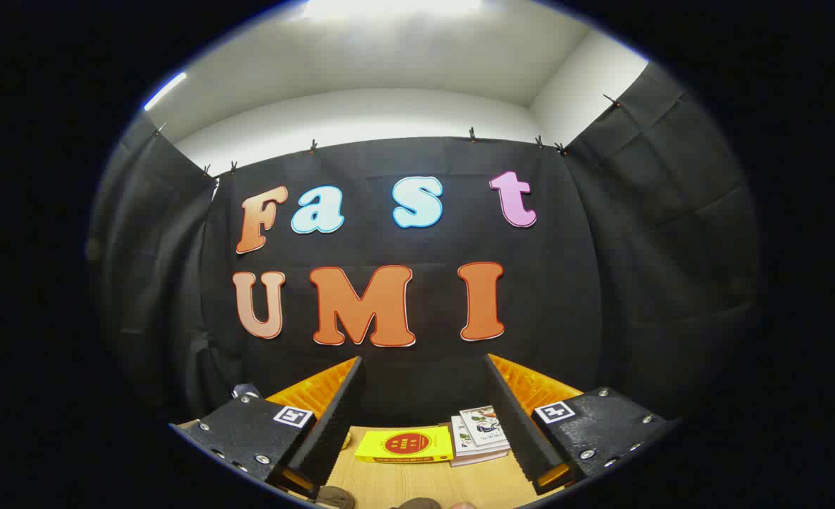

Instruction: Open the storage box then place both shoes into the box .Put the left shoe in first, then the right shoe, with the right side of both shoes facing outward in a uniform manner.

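Note:
My gripper (423,367) is held high and level, pointing at the booth's back wall, with its two fingers wide apart and nothing between them. Low down by the near ends of the fingers, two brownish rounded shapes (336,497) peek up over the wooden table (424,481); they may be parts of the shoes, but too little shows to tell.
On the wooden table beyond the fingers lies a yellow book (404,445), and to its right a small stack of white booklets (479,433). Black cloth walls close in the booth on three sides.

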Tool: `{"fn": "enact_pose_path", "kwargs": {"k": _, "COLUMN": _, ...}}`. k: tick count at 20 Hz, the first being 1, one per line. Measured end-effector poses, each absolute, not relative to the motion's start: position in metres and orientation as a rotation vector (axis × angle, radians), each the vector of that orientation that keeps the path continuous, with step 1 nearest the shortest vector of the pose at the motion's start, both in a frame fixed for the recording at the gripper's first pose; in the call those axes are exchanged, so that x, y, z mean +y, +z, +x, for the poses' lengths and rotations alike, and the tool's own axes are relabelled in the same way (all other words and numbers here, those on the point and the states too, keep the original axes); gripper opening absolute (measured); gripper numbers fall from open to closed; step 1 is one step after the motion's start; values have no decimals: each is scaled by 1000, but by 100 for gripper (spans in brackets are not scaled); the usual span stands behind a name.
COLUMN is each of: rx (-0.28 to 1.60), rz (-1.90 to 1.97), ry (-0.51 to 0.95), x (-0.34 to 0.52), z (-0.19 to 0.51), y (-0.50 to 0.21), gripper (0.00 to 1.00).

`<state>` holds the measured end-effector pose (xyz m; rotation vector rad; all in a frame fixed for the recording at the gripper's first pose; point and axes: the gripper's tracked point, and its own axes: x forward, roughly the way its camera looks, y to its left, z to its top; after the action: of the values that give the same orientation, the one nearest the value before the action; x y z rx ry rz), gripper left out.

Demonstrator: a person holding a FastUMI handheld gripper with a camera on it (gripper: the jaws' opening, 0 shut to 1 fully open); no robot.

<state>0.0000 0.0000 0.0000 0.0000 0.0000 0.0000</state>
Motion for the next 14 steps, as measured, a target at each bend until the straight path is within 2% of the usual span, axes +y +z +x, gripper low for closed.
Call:
{"fn": "enact_pose_path", "kwargs": {"k": 8, "rx": -61, "rz": -2, "ry": 78, "x": 29, "z": -2, "y": 13, "gripper": 98}}
{"fn": "enact_pose_path", "kwargs": {"k": 14, "rx": -44, "rz": -22, "ry": 77, "x": 32, "z": -3, "y": 14, "gripper": 98}}
